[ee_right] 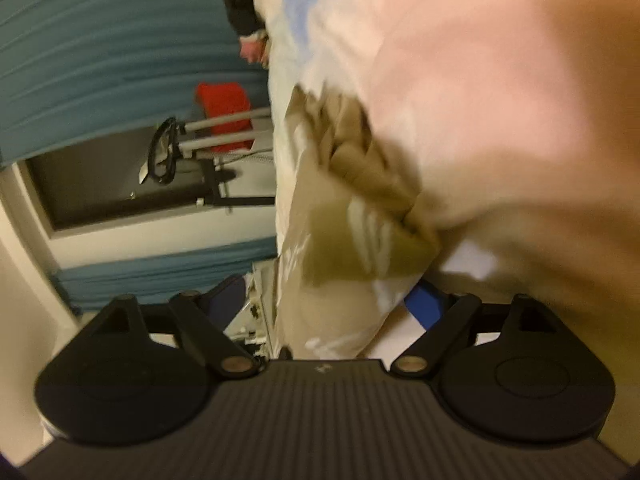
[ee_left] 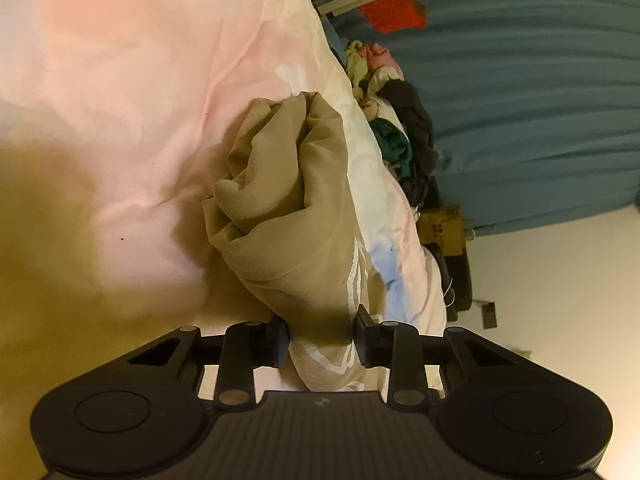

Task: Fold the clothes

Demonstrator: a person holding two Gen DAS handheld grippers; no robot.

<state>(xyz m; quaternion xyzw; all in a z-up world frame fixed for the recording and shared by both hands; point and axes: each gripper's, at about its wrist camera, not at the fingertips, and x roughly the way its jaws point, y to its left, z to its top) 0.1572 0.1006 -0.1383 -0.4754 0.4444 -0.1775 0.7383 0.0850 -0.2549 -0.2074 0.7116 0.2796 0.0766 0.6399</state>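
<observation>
A tan garment with white stripes (ee_left: pixel 288 208) lies bunched on a pale pink bed cover (ee_left: pixel 132 92). My left gripper (ee_left: pixel 322 338) is shut on the striped end of this garment, with its fingers (ee_left: pixel 276 344) pressed against the cloth on both sides. In the blurred right wrist view the same tan garment (ee_right: pixel 352 208) hangs in front of my right gripper (ee_right: pixel 332 304). That gripper is open wide; its blue-padded finger (ee_right: pixel 426 306) is beside the cloth, which passes between the fingers without being pinched.
A heap of other clothes (ee_left: pixel 396 120), dark, green and pink, lies at the far edge of the bed. A teal curtain (ee_left: pixel 540 100) hangs behind. A red item (ee_right: pixel 226 114) and a metal frame (ee_right: pixel 224 136) stand beside the bed.
</observation>
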